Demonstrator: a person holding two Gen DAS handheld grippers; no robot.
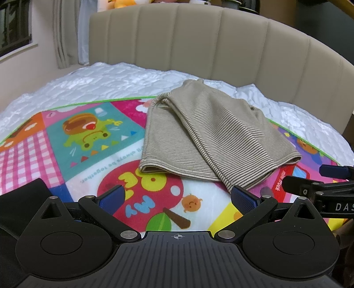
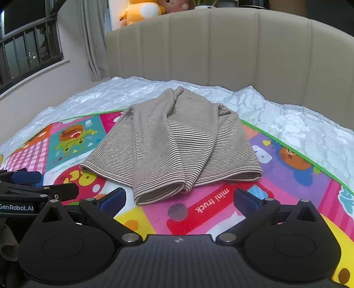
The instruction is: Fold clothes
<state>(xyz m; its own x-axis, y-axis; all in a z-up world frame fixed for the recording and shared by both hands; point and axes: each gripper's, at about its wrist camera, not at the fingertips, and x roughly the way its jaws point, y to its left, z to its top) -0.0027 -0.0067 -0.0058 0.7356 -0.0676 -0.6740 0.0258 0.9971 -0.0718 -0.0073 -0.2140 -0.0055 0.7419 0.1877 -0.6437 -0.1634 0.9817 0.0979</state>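
A beige striped garment (image 1: pixel 205 133) lies on the colourful play mat (image 1: pixel 88 137), its sides and sleeves folded in over the middle. It also shows in the right wrist view (image 2: pixel 174 146), with a sleeve cuff nearest the camera. My left gripper (image 1: pixel 177 197) is open and empty, just short of the garment's near hem. My right gripper (image 2: pixel 180 199) is open and empty, close in front of the sleeve cuff. The right gripper shows at the right edge of the left wrist view (image 1: pixel 331 183); the left gripper shows at the left edge of the right wrist view (image 2: pixel 26 186).
The mat lies on a white quilted bed cover (image 2: pixel 287 115). A padded beige headboard (image 2: pixel 221 48) stands behind. Plush toys (image 2: pixel 143 11) sit above it. A window (image 2: pixel 26 51) and curtain (image 2: pixel 93 44) are at the left. A black object (image 1: pixel 22 195) lies at the near left.
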